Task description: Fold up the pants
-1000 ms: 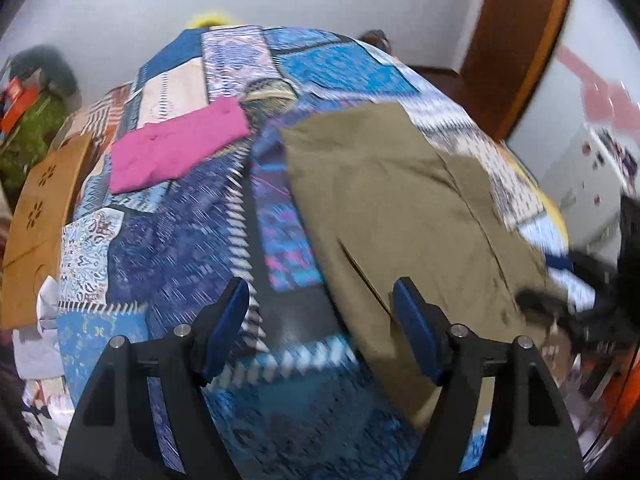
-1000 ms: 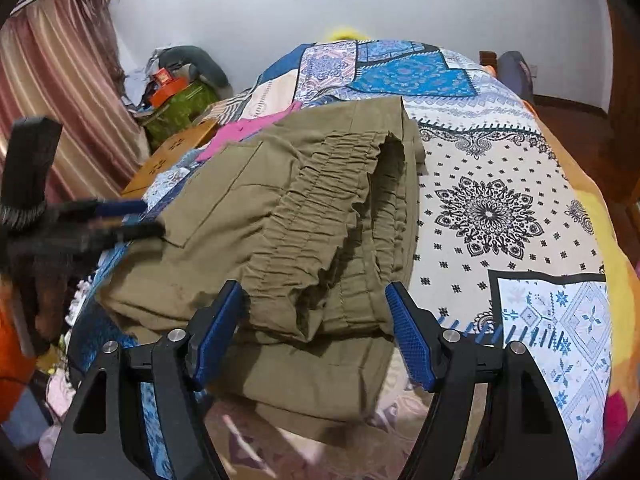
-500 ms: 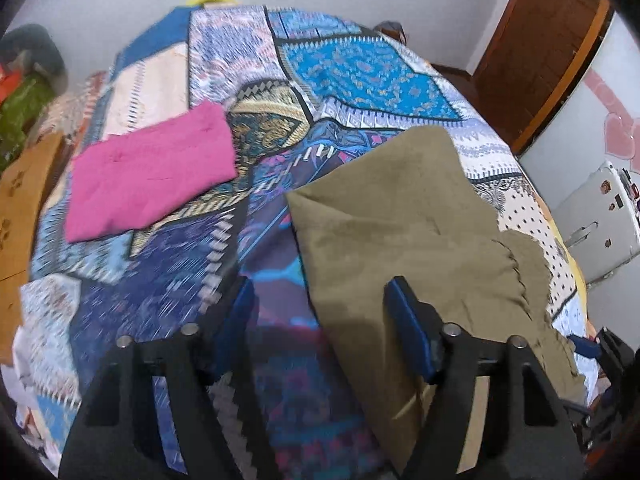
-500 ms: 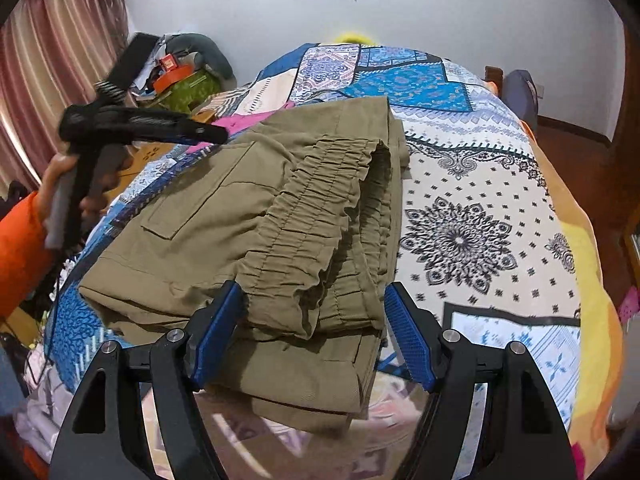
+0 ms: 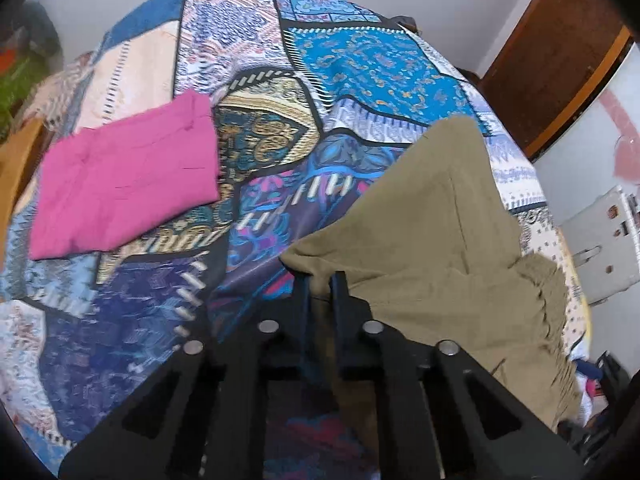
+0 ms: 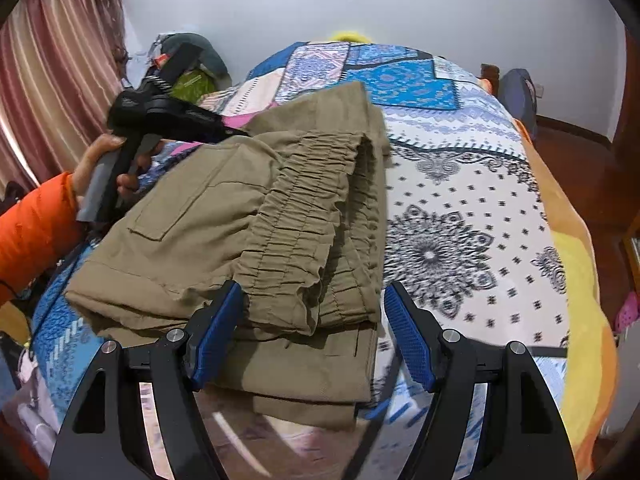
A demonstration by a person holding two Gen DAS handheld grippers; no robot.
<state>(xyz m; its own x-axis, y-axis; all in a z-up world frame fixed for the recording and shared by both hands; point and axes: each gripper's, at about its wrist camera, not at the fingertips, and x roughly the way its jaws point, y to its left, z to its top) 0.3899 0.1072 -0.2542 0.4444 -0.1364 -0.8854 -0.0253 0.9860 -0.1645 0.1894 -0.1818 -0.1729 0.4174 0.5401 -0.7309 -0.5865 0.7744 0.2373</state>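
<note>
Olive-green pants lie partly folded on the patchwork bedspread. My left gripper is shut on the near left edge of the pants. In the right wrist view the pants show their gathered elastic waistband and a pocket, stacked in layers. My right gripper is open, its blue pads either side of the waistband's near end. The left gripper shows there at the pants' far left edge, held by a hand in an orange sleeve.
Folded pink pants lie on the bedspread to the left. A wooden door and a white cabinet stand at the right. Curtains and a pile of bags are left of the bed.
My left gripper moved forward to the pants' edge and closed on it. The right gripper stayed open over the waistband, with little movement.
</note>
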